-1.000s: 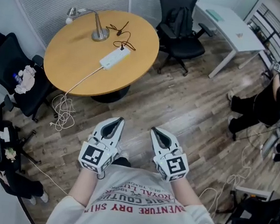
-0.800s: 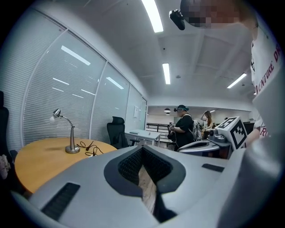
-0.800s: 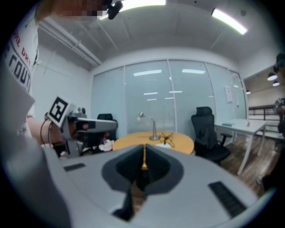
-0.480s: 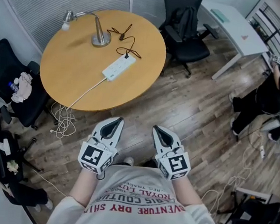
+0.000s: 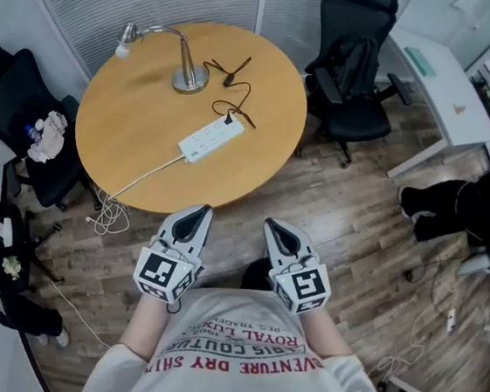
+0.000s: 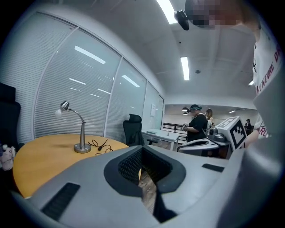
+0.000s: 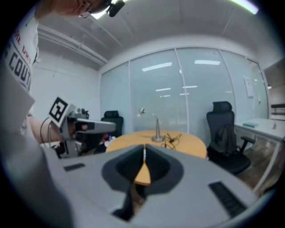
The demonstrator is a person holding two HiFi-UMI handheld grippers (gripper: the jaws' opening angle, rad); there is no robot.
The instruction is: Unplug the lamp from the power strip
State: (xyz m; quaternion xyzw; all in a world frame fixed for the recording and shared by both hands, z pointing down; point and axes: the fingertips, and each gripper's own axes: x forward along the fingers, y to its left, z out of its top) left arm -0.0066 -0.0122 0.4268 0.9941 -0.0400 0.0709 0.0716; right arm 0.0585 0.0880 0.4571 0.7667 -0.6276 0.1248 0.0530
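Observation:
On the round wooden table (image 5: 135, 156) stands a silver desk lamp (image 5: 188, 77). Its black cord (image 5: 227, 79) loops across the top to a plug in the white power strip (image 5: 209, 137). Both grippers hover over the wood floor short of the table's near edge, pointing at it. The left gripper (image 5: 196, 214) and the right gripper (image 5: 277, 230) are shut and hold nothing. In the left gripper view the lamp (image 6: 81, 134) is beyond the left gripper (image 6: 141, 149). In the right gripper view the lamp (image 7: 156, 131) stands past the right gripper (image 7: 144, 149).
A black office chair (image 5: 361, 63) stands right of the table. Another chair (image 5: 12, 116) at the left holds cloth and a bottle. The strip's white cable (image 5: 107, 210) drops to a tangle on the floor. A white desk (image 5: 443, 77) and a seated person (image 5: 477, 204) are at the right.
The table and its lamp have come nearer and shifted right in the head view as the person walked toward them. Both grippers keep their pose and stay shut.

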